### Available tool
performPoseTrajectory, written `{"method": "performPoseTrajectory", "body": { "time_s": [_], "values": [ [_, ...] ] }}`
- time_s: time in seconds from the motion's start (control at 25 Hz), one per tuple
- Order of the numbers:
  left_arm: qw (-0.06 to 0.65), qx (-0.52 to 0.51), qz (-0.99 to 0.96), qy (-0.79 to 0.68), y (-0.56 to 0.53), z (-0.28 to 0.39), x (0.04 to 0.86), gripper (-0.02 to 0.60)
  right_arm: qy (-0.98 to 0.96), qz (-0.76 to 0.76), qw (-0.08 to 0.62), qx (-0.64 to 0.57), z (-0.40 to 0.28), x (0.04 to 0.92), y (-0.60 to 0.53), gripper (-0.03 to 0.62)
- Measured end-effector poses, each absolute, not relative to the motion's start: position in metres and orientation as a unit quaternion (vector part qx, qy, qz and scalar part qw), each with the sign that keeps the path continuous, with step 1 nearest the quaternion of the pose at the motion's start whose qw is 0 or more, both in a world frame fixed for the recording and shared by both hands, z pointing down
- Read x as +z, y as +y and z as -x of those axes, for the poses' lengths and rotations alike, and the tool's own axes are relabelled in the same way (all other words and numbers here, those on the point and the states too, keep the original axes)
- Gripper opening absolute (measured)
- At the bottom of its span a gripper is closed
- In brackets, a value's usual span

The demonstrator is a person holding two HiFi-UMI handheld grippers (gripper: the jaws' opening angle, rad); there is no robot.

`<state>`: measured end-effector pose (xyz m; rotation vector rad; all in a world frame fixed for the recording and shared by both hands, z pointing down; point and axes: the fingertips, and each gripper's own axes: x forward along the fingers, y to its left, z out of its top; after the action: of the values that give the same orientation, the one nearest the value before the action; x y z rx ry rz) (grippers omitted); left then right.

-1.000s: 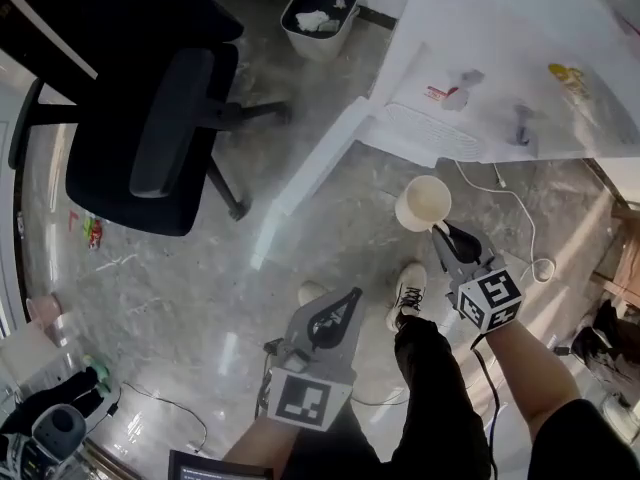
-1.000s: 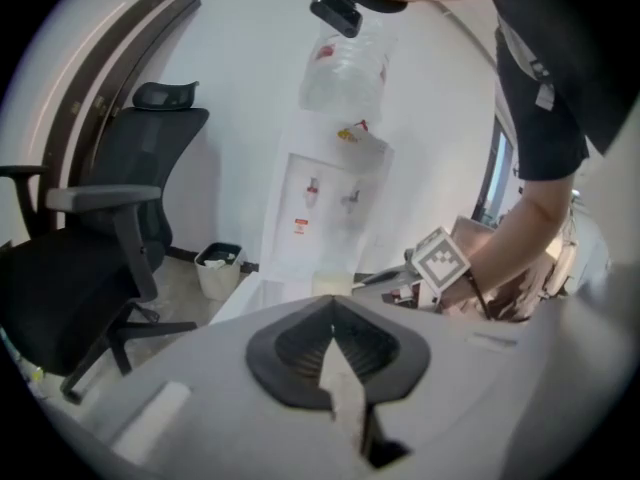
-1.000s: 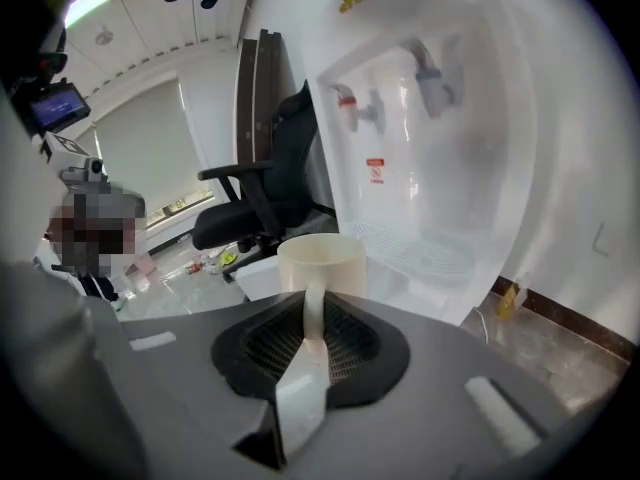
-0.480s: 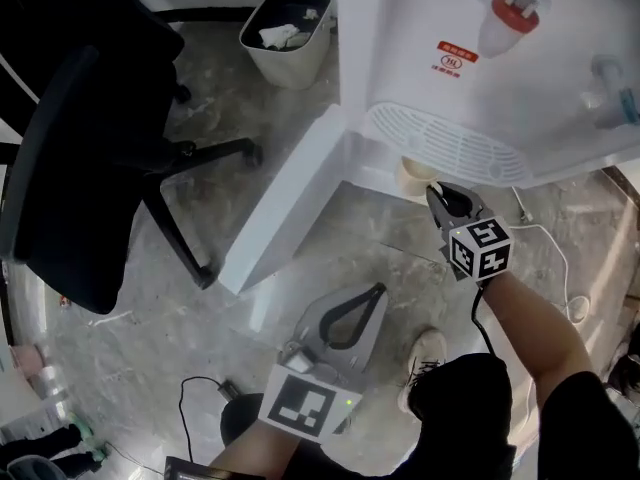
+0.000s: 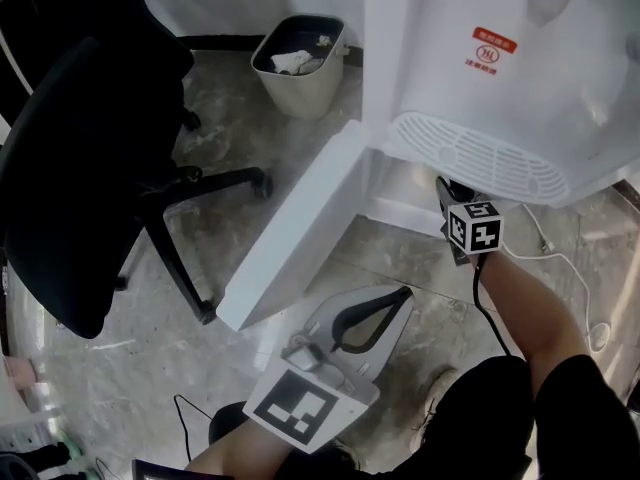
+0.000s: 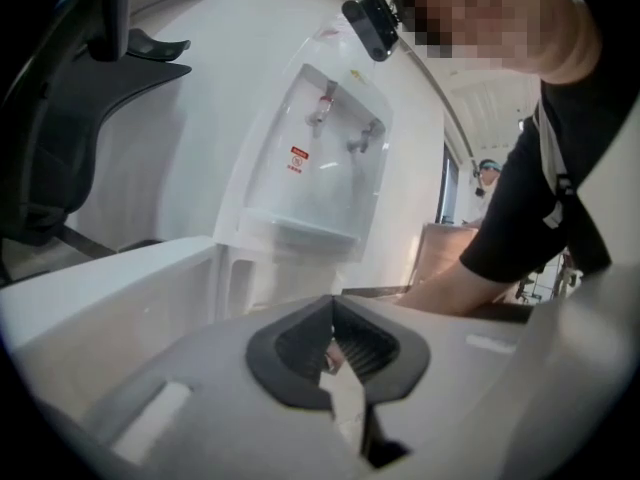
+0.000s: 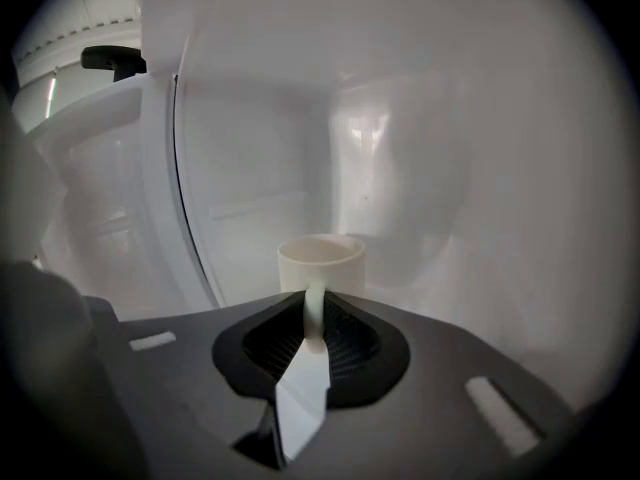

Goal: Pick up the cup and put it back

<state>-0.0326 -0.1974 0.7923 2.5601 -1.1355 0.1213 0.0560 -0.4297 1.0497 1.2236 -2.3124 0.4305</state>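
Upright cream cup (image 7: 340, 268), perhaps inside cabinet (image 7: 450, 168)

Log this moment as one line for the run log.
right gripper: shut on cup handle, inside dispenser cabinet | left gripper: shut, empty | cabinet door: open | cup: not yet released

We see our right gripper (image 7: 312, 340) clamped on the handle (image 7: 314, 313) of the upright cup (image 7: 320, 264). White walls (image 7: 470, 168) surround it, probably the inside of a cabinet.
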Motion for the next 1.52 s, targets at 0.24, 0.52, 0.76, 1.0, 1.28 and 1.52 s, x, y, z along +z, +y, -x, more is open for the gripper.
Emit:
{"method": "performPoseTrajectory", "body": {
  "time_s": [0.24, 0.52, 0.76, 1.0, 1.28, 1.52],
  "values": [
    [0.192, 0.051, -0.9, -0.389, -0.194, 0.03, 0.81, 0.003, -0.84, -0.456, 0.249, 0.158, -0.057, 1.06, -0.433, 0.052],
    [0.202, 0.057, -0.9, -0.383, -0.201, 0.034, 0.818, 0.003, -0.845, -0.442, 0.244, 0.176, -0.054, 1.07, -0.429, 0.088],
    [0.203, 0.061, -0.905, -0.37, -0.205, 0.029, 0.825, 0.003, -0.836, -0.473, 0.211, 0.181, -0.055, 1.053, -0.424, 0.198],
    [0.169, 0.076, -0.912, -0.365, -0.205, 0.024, 0.824, 0.003, -0.852, -0.451, 0.174, 0.2, -0.062, 1.016, -0.392, 0.01],
    [0.22, 0.038, -0.889, -0.4, -0.183, 0.016, 0.782, 0.003, -0.881, -0.366, 0.217, 0.206, -0.057, 0.937, -0.317, 0.008],
    [0.309, 0.083, -0.84, -0.439, -0.103, 0.002, 0.777, 0.003, -0.884, -0.313, 0.226, 0.262, -0.038, 0.802, -0.241, 0.008]
  ]
}}
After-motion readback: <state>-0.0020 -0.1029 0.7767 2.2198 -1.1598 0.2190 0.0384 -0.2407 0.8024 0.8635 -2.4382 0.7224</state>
